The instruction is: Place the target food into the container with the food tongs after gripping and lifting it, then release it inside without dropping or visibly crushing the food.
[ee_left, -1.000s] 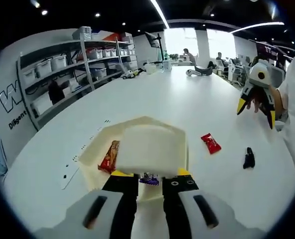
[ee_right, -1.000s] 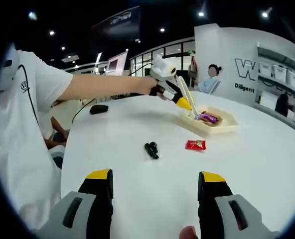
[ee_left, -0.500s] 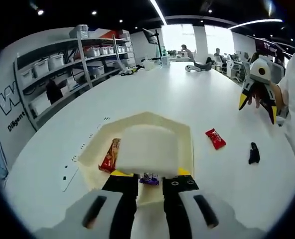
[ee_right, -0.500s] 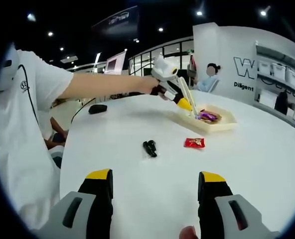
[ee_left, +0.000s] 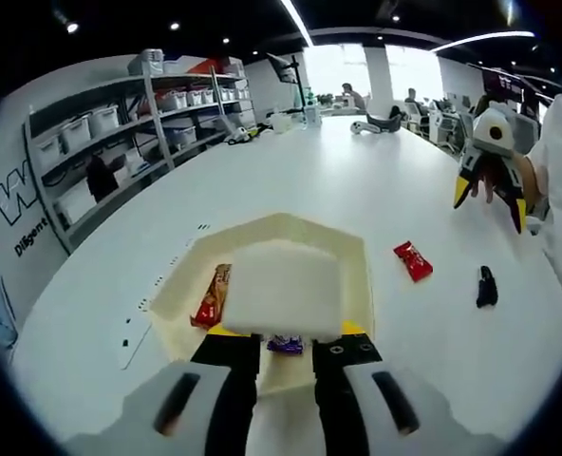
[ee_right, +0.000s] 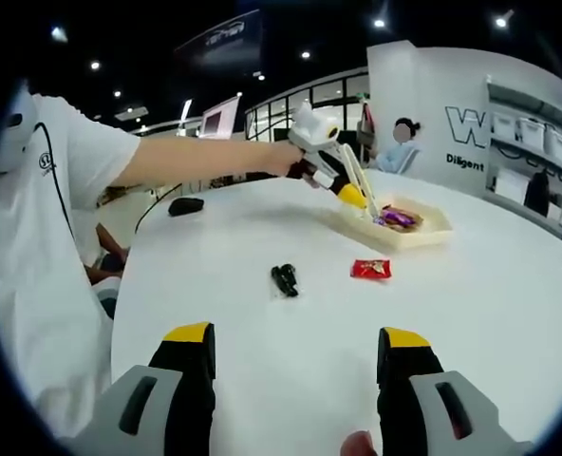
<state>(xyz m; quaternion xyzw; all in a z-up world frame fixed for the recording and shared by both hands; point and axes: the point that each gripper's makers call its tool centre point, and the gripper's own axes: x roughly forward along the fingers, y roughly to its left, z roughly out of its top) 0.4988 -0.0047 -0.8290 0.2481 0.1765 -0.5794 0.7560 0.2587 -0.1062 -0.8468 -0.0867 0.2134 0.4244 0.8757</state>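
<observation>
Over the tray (ee_left: 352, 249) we hold the tongs (ee_right: 357, 185) in our left gripper (ee_left: 283, 344), jaws clamped on them, purple candy (ee_right: 391, 219) pinched at their tips inside it. Our right gripper (ee_right: 295, 344) hangs wide open, empty. Squeeze harder and we judge the candy crushes; let go too high and it may bounce out.
</observation>
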